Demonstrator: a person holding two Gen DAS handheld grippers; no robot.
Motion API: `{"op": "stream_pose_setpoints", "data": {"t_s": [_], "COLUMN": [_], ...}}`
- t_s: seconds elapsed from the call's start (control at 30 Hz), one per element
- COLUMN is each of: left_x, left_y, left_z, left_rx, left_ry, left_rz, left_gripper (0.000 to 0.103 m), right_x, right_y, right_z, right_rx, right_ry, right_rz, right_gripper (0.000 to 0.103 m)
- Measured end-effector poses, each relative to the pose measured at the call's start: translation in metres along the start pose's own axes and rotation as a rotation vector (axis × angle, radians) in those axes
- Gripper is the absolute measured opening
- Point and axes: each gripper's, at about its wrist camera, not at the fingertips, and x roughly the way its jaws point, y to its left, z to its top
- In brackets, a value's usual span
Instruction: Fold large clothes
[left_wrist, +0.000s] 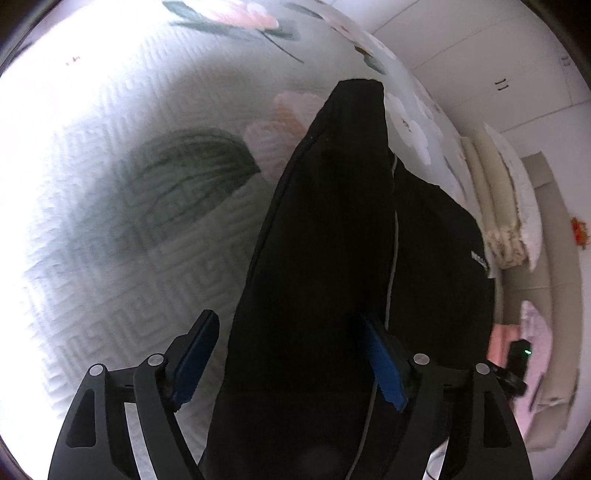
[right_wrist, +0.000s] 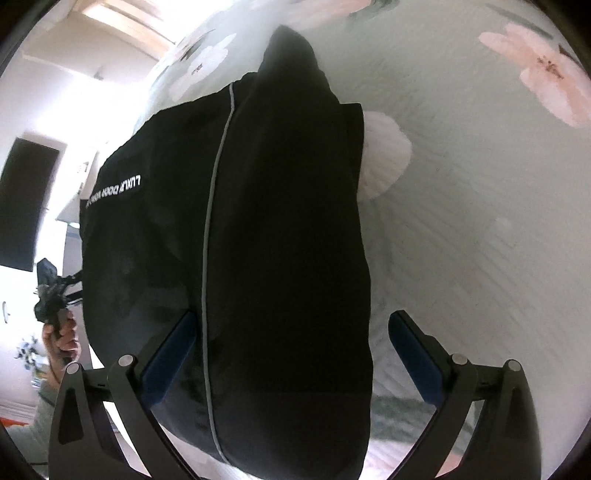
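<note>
A black garment is seen running from the bottom centre of the left wrist view up to the upper middle, laid over a white quilted bedspread printed with flowers. The left gripper is spread wide, its blue pads on either side of the cloth; whether anything is pinched cannot be told. In the right wrist view, the garment fills the centre, a grey piping line down it. The right gripper is likewise held wide apart around the fabric.
</note>
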Motion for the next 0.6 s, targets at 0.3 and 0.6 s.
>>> {"op": "stream_pose_setpoints", "data": {"t_s": [0.3,0.6], "left_x": [0.034,0.044], "left_y": [0.022,0.017], "left_z": [0.013,0.006], "left_rx": [-0.029,-0.039], "left_ry": [0.103,0.068], "left_rz": [-0.226,-0.311], "left_gripper": [0.080,0.059], "right_x": [0.017,0.034], "right_y": [-0.015,0.006], "right_z": [0.000,0.000], "right_rx": [0.036,-0.020], "right_ry": [0.043,0.062], "right_rz": [0.198,0.233], "right_gripper": [0.103,0.095]}}
